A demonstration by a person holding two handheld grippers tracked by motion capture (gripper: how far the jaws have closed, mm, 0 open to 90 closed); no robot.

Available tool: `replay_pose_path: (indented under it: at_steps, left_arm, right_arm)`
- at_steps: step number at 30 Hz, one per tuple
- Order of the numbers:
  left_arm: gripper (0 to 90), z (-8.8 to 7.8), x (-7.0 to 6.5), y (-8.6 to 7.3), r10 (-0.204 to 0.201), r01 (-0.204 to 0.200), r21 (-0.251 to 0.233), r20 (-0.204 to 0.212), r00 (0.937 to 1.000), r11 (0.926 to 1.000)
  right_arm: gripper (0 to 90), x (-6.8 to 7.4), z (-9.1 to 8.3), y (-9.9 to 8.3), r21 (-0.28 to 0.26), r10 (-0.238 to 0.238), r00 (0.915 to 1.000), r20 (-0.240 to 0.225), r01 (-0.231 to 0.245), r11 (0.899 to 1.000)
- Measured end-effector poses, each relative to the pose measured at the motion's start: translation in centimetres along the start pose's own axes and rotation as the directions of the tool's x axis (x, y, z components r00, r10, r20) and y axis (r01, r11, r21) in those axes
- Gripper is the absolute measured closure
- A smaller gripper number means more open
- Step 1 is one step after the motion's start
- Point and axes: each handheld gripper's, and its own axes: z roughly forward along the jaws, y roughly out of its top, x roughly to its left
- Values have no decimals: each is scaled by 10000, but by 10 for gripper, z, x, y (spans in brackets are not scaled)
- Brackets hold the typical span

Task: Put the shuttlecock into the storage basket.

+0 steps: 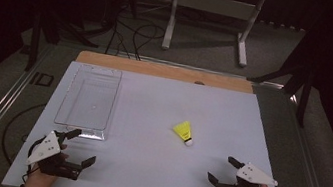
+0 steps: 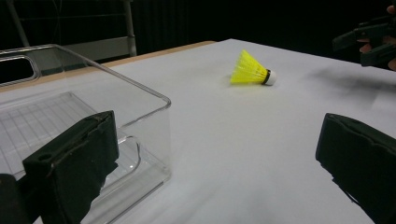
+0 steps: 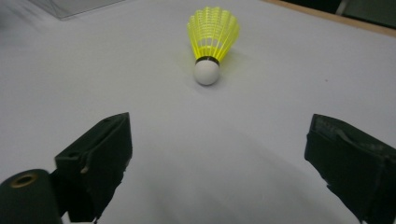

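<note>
One yellow shuttlecock [image 1: 184, 131], lying on its side mid-bench, near the right gripper [image 1: 222, 171]. Likely feather-light; skirt flimsy, crushable, so take hold at the firm white cork [image 3: 206, 72]. Both grippers' jaws spread, empty; left gripper [image 1: 80, 146] beside the clear bin [image 1: 88, 96].

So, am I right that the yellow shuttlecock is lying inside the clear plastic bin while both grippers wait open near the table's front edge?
Not quite: the yellow shuttlecock lies on the bare white table, apart from the clear plastic bin, as the high view shows. The rest holds: the left gripper and right gripper are open near the front edge.
</note>
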Motion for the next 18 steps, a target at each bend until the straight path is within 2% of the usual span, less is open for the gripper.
replay_pose_path:
  at_steps: [6,18]
  left_arm:
    - [2,0,0,0,19,-19,-15,5,10000,10000]
    - [2,1,0,0,-31,31,40,58,10000,10000]
  right_arm:
    - [77,3,-2,2,-88,-235,9994,237,237,9997]
    - [76,1,-1,2,-32,-18,9995,301,19,10000]
